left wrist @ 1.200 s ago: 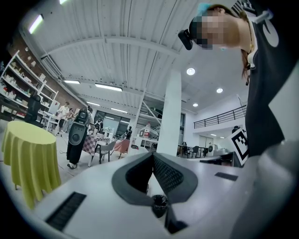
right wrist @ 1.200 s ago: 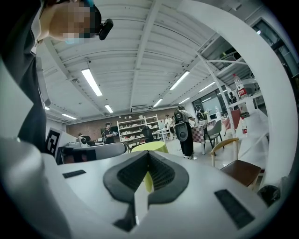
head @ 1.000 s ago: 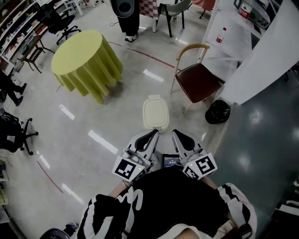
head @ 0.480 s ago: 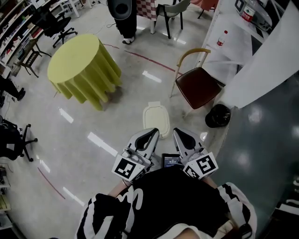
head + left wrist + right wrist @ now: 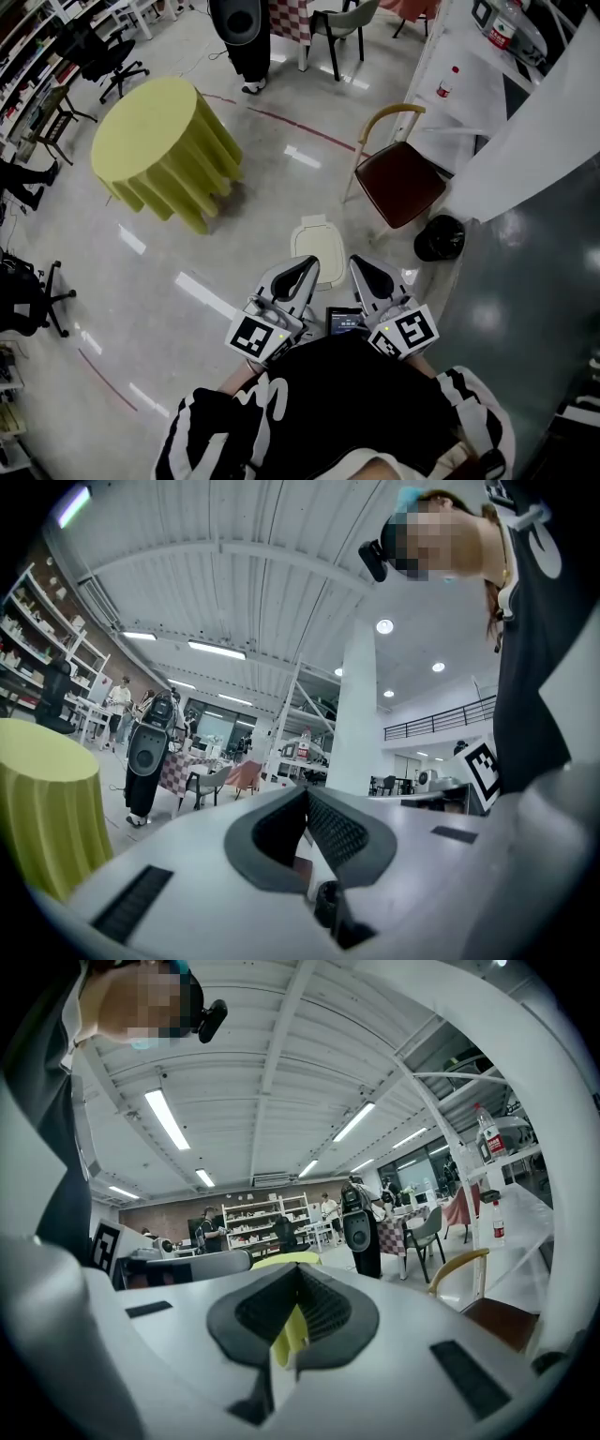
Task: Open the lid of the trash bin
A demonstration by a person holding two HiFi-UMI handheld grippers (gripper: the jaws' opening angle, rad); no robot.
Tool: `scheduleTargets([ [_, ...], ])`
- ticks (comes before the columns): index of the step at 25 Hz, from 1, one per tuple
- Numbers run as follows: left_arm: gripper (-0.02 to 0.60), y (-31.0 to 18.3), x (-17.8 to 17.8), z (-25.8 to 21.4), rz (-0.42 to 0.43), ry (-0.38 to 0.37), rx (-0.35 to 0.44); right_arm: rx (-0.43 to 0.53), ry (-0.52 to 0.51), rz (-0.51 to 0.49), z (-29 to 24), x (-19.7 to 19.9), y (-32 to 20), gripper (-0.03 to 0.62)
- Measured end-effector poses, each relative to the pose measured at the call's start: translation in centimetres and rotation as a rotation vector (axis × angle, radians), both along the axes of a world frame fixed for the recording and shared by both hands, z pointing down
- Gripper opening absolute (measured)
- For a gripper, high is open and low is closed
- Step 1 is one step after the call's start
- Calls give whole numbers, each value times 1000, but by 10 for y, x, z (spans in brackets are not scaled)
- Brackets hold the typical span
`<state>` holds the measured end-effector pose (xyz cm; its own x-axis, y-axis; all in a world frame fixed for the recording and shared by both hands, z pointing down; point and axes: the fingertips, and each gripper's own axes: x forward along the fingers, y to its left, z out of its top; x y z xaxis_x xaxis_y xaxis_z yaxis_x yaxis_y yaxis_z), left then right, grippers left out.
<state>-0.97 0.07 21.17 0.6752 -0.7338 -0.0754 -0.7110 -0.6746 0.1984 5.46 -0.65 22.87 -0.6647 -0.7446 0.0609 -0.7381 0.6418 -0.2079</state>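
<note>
The trash bin (image 5: 317, 241) stands on the floor just ahead of me in the head view, a small white bin whose cream lid lies flat and closed. My left gripper (image 5: 308, 268) and right gripper (image 5: 358, 268) are held side by side close to my body, their tips just short of the bin's near edge and touching nothing. The left gripper view shows the left gripper (image 5: 306, 795) shut, tips together, pointing up at the hall. In the right gripper view the right gripper (image 5: 298, 1273) is likewise shut and holds nothing. The bin is hidden in both gripper views.
A round table with a yellow-green cloth (image 5: 155, 141) stands far left. To the right of the bin are a chair with a dark red seat (image 5: 403, 183), a black round bucket (image 5: 439, 236) and a white-draped table (image 5: 487, 122). A black speaker-like stand (image 5: 239, 28) is beyond.
The floor scene has slid toward me: the trash bin now sits closer to the gripper tips. Both grippers keep the same pose and stay shut.
</note>
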Motion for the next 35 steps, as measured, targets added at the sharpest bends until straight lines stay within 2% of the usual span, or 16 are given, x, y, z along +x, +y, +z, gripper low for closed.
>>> scheduleTargets([
  [15, 8, -50, -31, 5, 42, -8, -13, -16, -9, 27, 4, -35, -51, 3],
  [28, 8, -65, -32, 8, 55, -12, -14, -25, -12, 29, 5, -39, -68, 3],
  [35, 8, -66, -28, 7, 10, -13, -21, -30, -16, -18, 5, -35, -70, 4],
])
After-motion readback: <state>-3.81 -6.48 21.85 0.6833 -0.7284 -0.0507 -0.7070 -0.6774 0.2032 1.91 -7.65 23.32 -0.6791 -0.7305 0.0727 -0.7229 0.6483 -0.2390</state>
